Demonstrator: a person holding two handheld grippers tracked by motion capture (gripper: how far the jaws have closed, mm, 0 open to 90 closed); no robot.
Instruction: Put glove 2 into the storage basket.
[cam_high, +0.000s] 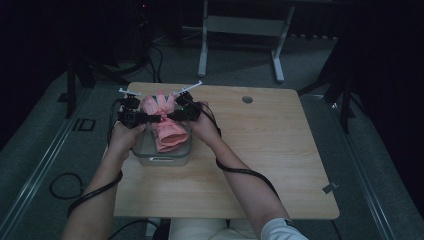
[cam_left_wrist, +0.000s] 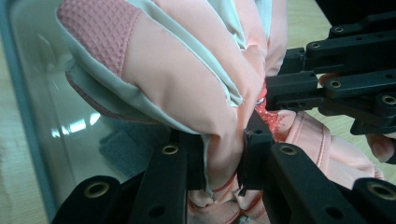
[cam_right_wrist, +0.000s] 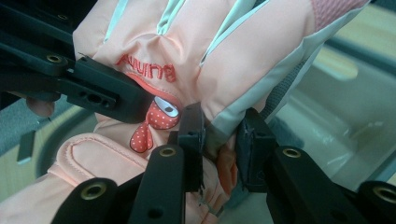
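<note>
From the high view the whole layout reads at once: a pale wooden table (cam_high: 260, 150) with rounded corners, a clear plastic bin (cam_high: 162, 159) near its left edge, and a pink glove (cam_high: 167, 125) held above the bin between the left tool (cam_high: 159, 119) and the right tool (cam_high: 167, 118), whose tips meet from opposite sides. The left gripper view gives what that distance hides: its own two black jaws are pinched tight on a fold of the padded glove (cam_left_wrist: 187, 79), a smooth peach fabric edged in pale mint piping, with a waffle-textured pink patch at one fingertip, and the glossy bin (cam_left_wrist: 28, 93) wall behind. The right gripper view adds the glove's (cam_right_wrist: 196, 42) decorated back (red embroidered lettering and a dotted red appliqué), and shows its own jaws clamped on the grey-trimmed side seam, the cloth bunched between the pads, while the left tool (cam_right_wrist: 135, 100) bites in from the left.
</note>
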